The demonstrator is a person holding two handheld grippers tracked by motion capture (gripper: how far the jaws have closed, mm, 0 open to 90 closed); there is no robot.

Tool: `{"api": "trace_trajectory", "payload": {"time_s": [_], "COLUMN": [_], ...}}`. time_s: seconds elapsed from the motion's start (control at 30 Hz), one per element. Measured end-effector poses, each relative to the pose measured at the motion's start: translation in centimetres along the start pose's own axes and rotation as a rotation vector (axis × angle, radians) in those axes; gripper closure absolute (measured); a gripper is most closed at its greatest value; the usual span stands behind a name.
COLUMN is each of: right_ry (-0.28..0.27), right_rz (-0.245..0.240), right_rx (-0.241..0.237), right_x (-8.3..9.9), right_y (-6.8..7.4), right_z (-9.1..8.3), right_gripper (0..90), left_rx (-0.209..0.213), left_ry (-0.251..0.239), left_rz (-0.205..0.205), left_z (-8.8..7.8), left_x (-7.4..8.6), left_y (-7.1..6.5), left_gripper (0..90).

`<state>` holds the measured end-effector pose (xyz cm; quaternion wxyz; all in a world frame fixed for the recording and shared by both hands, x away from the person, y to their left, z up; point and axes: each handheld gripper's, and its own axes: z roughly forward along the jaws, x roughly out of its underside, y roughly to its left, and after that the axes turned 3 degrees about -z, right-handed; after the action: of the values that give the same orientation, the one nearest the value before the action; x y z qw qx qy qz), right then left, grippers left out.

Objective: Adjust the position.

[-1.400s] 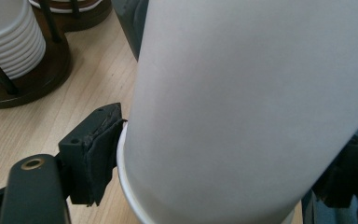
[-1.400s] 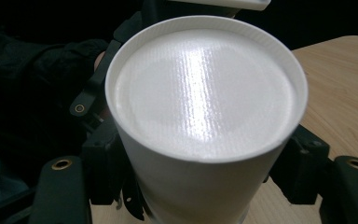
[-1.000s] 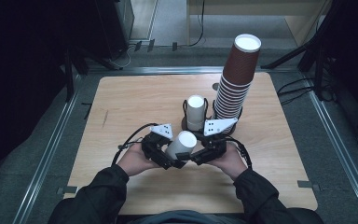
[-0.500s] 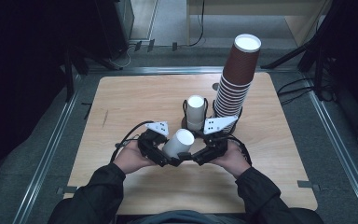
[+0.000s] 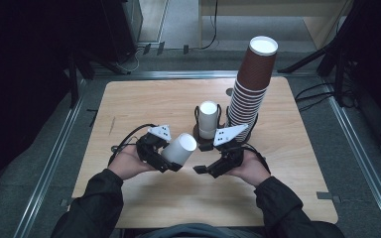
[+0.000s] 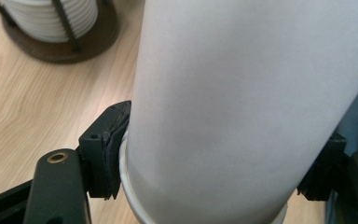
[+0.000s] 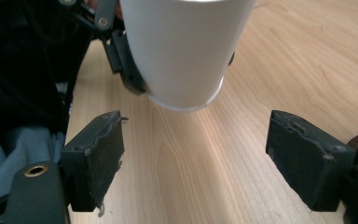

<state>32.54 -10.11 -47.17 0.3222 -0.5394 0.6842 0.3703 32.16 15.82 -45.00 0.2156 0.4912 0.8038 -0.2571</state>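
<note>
A white paper cup [image 5: 180, 148] lies tilted in my left gripper [image 5: 170, 159], mouth towards the right, just above the table. In the left gripper view the cup [image 6: 242, 93] sits between both pads [image 6: 111, 154], which press on its lower wall; these jaws have just been closing a little on it. My right gripper [image 5: 202, 169] stands just right of the cup; its jaws have just been opening. In the right gripper view that gripper [image 7: 196, 154] is open with nothing in it, and the cup's narrow end [image 7: 182, 51] hangs a short way ahead.
A dark wire holder with a stack of white cups [image 5: 208, 119] stands behind the grippers, and in the left gripper view the holder [image 6: 51, 23] is at the top left. A tall stack of brown cups [image 5: 250, 84] rises at the right. Wooden table [image 5: 129, 99].
The right gripper's jaws have spread and come off the cup. The left gripper has drawn the cup a little left and up, tilting it further.
</note>
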Motion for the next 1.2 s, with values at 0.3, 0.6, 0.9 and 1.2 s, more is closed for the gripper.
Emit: {"api": "trace_trajectory", "payload": {"time_s": [0.3, 0.6, 0.9, 1.2], "right_ry": [0.039, 0.082, 0.086, 0.098], "right_rz": [-0.003, -0.008, -0.015, -0.041], "right_rx": [0.005, 0.016, 0.019, 0.006], "right_x": [0.3, 0.6, 0.4, 0.0], "right_y": [-0.1, 0.0, 0.1, 0.5], "right_z": [0.1, 0.5, 0.8, 1.3], "right_gripper": [20.0, 19.9, 19.8, 20.1], "left_rx": [-0.027, -0.061, -0.043, -0.007], "left_ry": [0.108, 0.233, 0.296, 0.324], "left_rz": [0.023, 0.044, 0.084, 0.126], "left_z": [0.6, 2.4, 4.0, 5.2], "left_x": [-0.2, -0.6, -1.1, -1.6], "left_y": [0.3, 0.3, -0.2, -1.3], "left_gripper": [25.5, 25.5, 25.8, 25.9]}}
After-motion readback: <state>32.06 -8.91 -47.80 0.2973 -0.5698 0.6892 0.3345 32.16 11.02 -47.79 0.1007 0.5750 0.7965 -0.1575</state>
